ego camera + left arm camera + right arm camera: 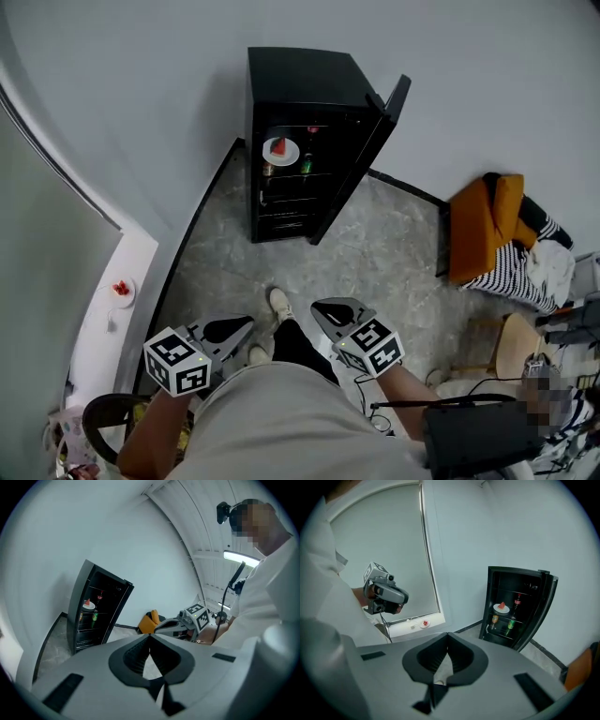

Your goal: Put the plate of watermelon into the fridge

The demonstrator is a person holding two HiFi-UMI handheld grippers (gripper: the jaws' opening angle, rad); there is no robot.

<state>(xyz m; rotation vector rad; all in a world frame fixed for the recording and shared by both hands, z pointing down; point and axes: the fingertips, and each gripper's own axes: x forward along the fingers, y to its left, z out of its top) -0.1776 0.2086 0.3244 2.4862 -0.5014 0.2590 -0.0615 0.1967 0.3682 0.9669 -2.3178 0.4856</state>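
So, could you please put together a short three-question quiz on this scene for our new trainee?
1. Fill in the blank: the left gripper and the right gripper are both ___ and hold nothing.
2. True or false: the fridge has its door standing open.
3. Where is the plate of watermelon? A: on the floor. B: inside the fridge. C: in the right gripper.

Key: 1 shut; 2 true; 3 B.
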